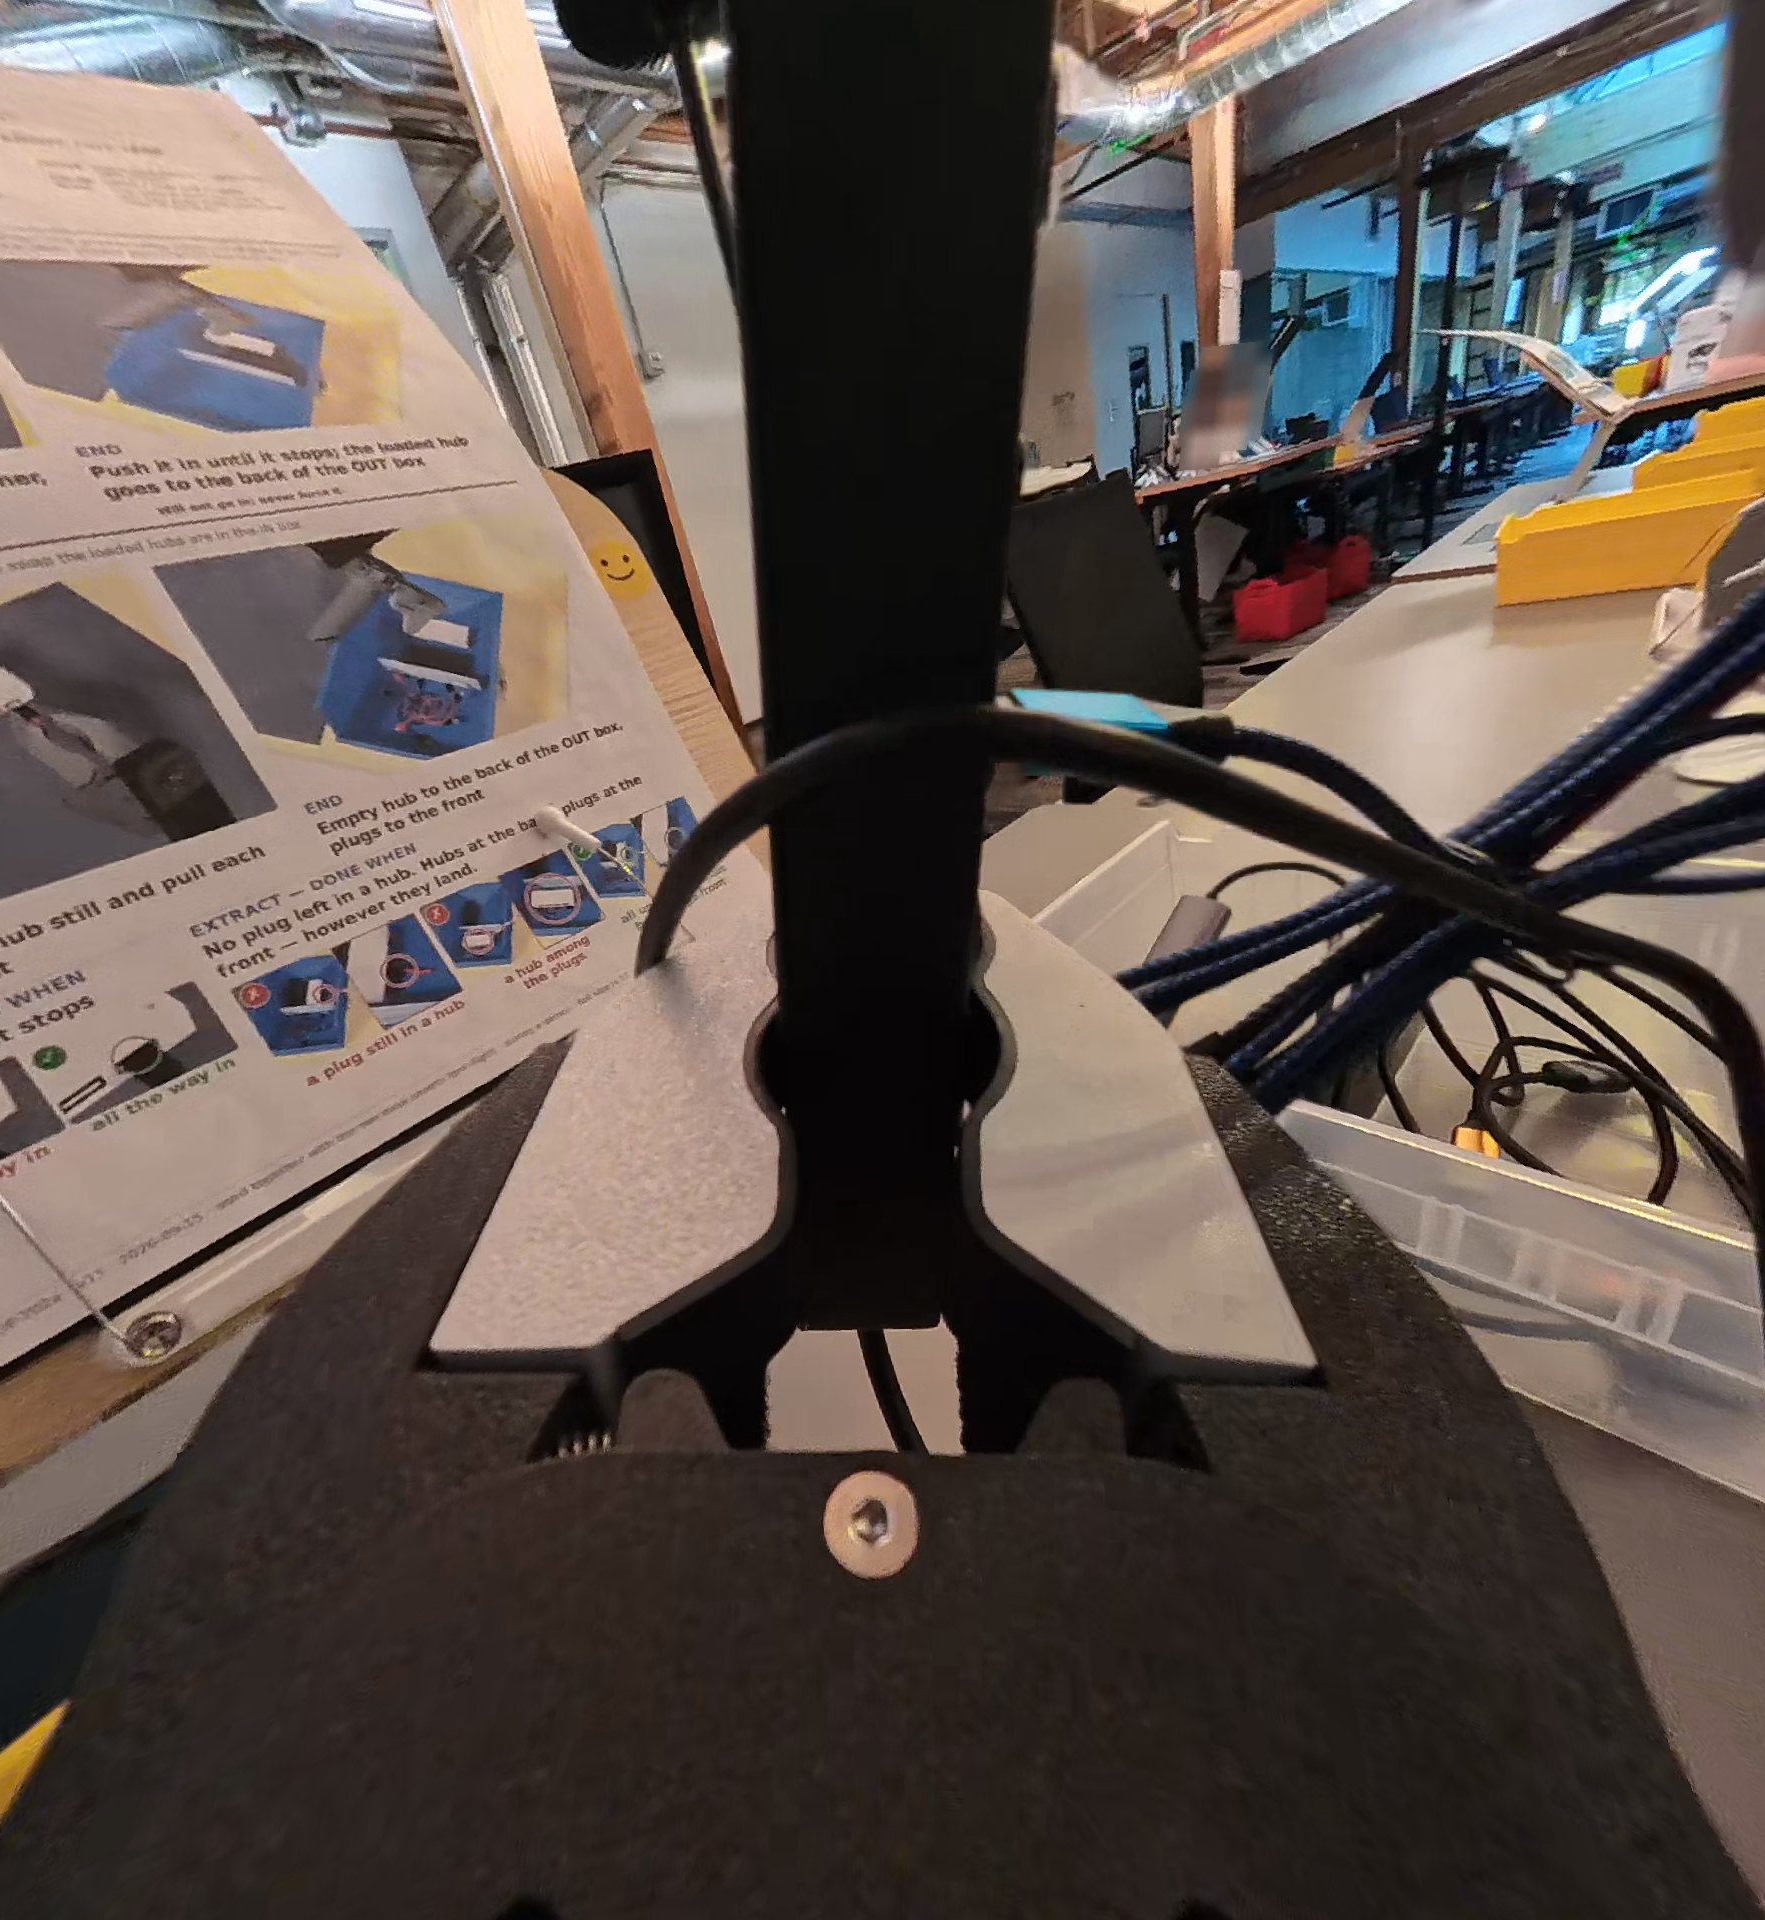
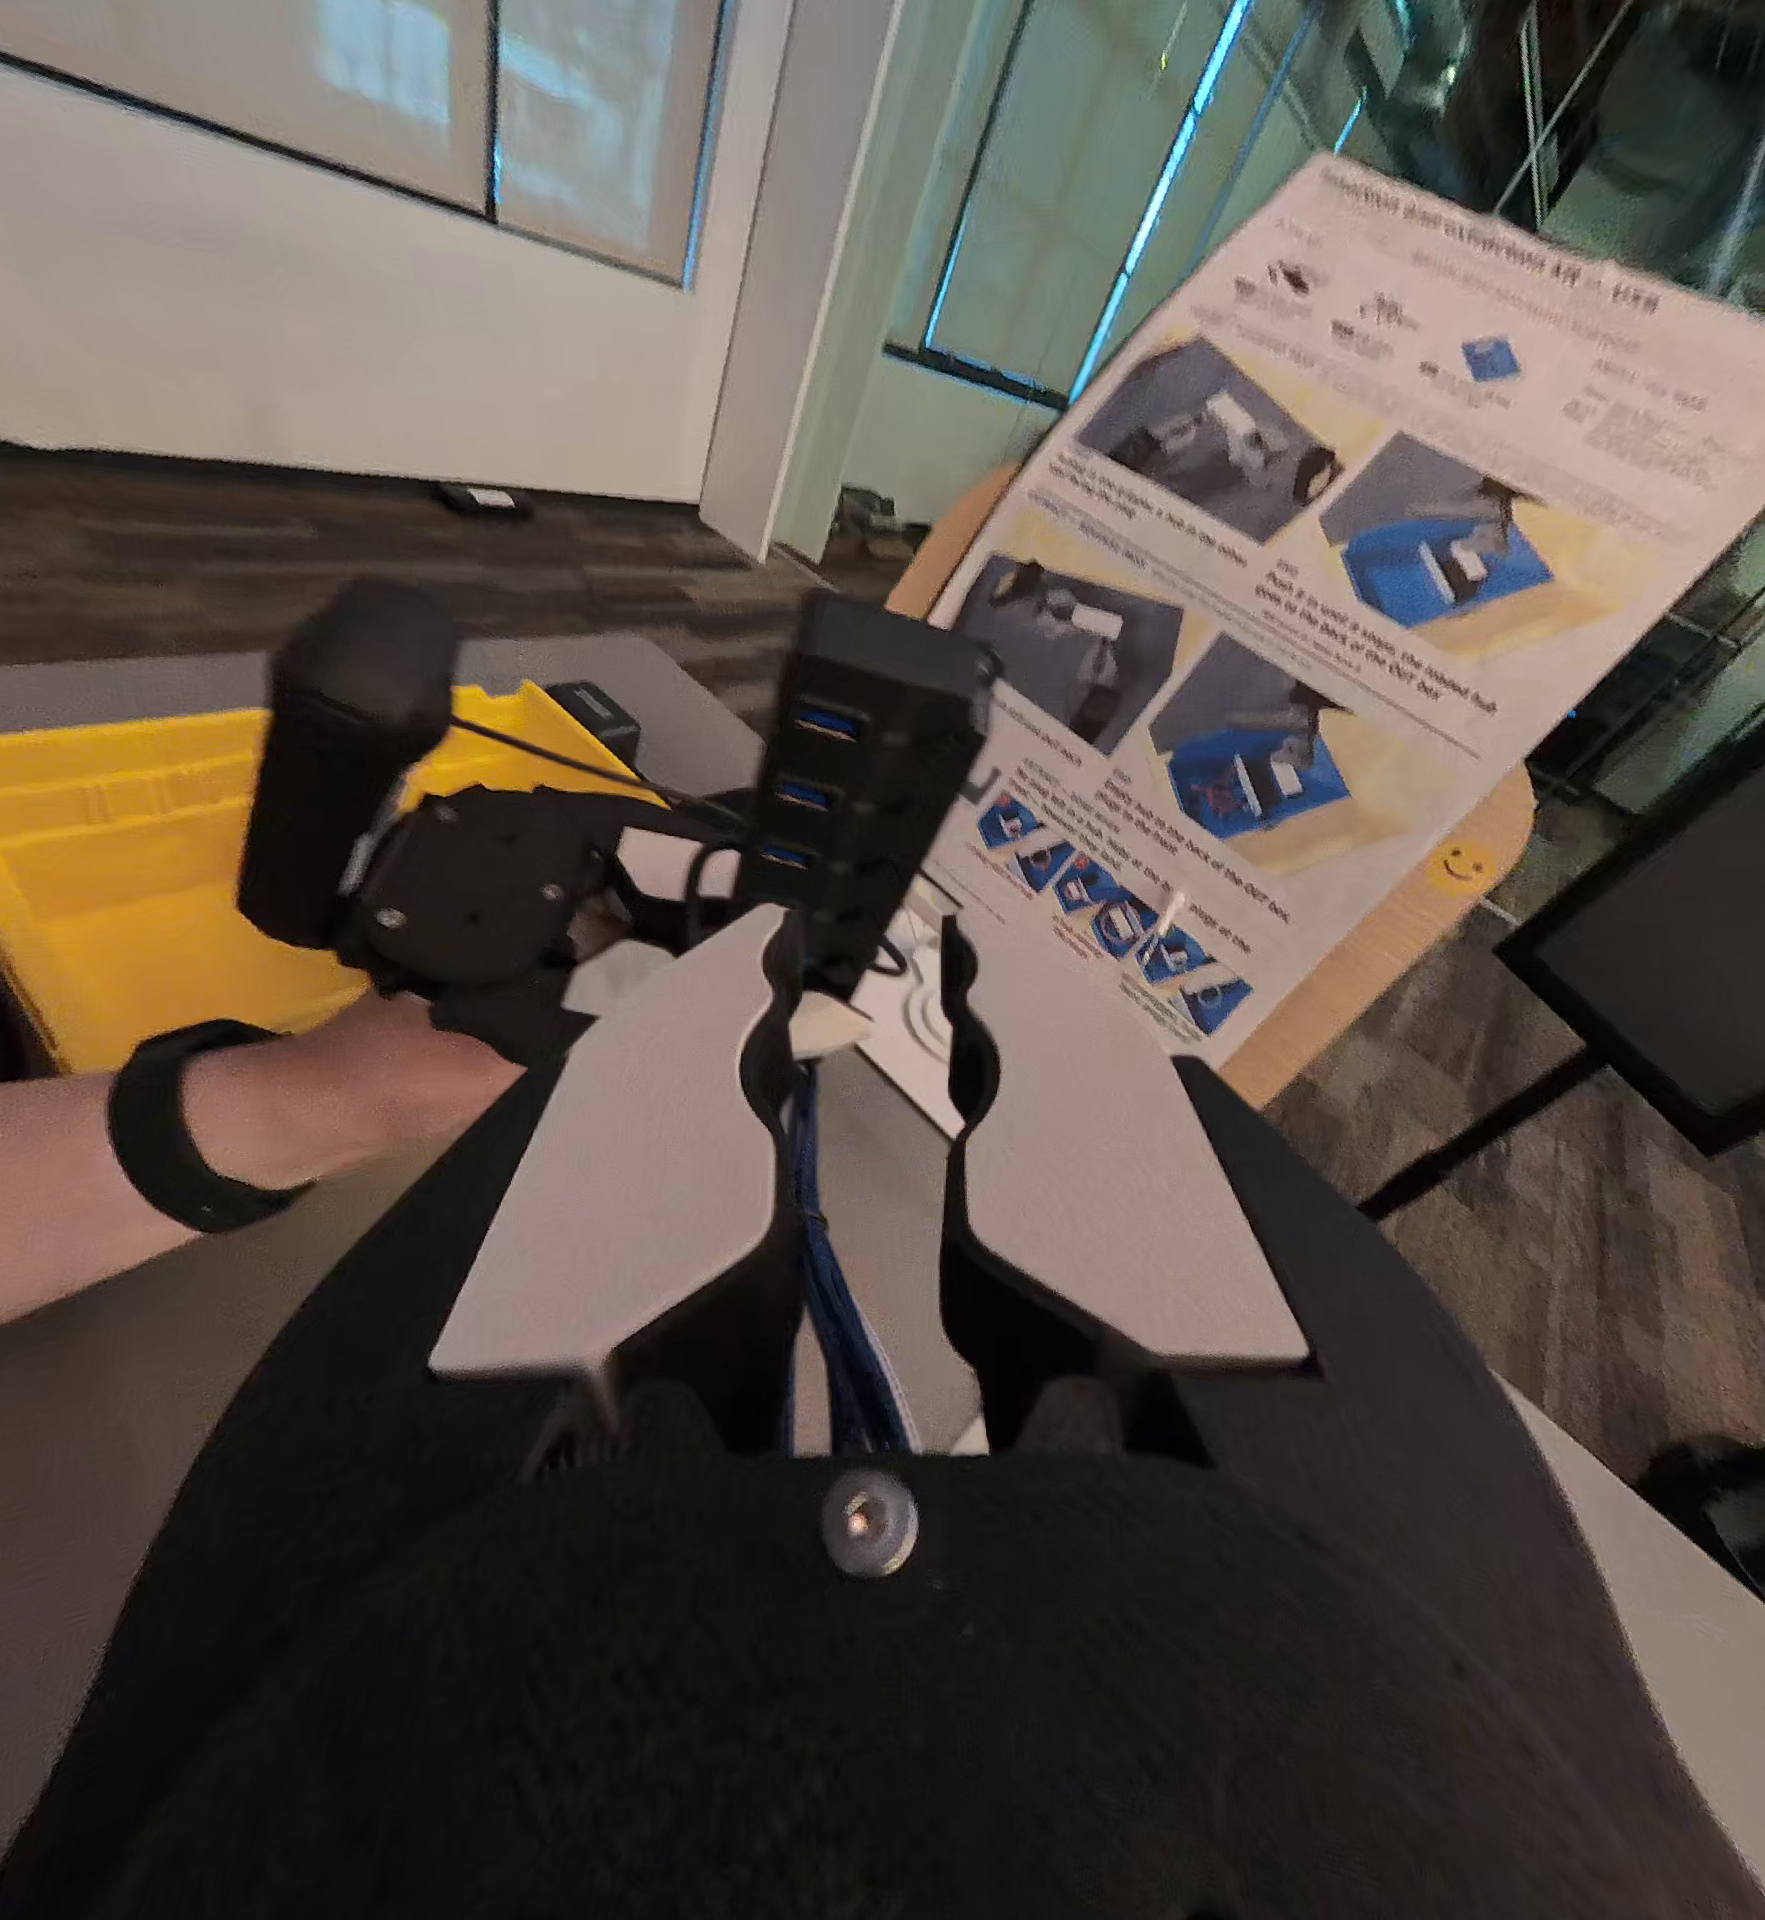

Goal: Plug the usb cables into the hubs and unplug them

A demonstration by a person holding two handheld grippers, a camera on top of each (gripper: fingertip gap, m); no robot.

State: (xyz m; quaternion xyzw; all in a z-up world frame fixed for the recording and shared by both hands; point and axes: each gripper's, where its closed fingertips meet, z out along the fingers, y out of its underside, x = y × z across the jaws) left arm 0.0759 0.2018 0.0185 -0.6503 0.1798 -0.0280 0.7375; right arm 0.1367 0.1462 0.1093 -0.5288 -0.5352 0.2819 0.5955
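Note:
My left gripper point(image 1: 873, 935) is shut on the lower end of a black USB hub point(image 1: 888, 520) and holds it upright in the air. The hub's black cable point(image 1: 1377, 852) loops off to the right. In the right wrist view the hub point(image 2: 857, 790) shows three blue ports, with the left gripper point(image 2: 462, 873) and a hand on its left. My right gripper point(image 2: 857, 935) is shut on a USB plug point(image 2: 826, 1023) with dark blue braided cables point(image 2: 836, 1299) running back between the fingers. The plug tip sits just below the hub. The plug point(image 1: 1086, 717) shows beside the hub in the left wrist view.
An instruction sheet point(image 1: 234, 623) leans on a wooden board point(image 2: 1397, 997) behind the hub. Clear bins point(image 1: 1543, 1226) holding loose cables are at the right. Yellow bins point(image 2: 109, 862) stand on the grey table point(image 2: 78, 1507). A black monitor point(image 2: 1709, 935) stands right of the board. The left gripper's tips are roughly 12 centimeters from the right gripper's.

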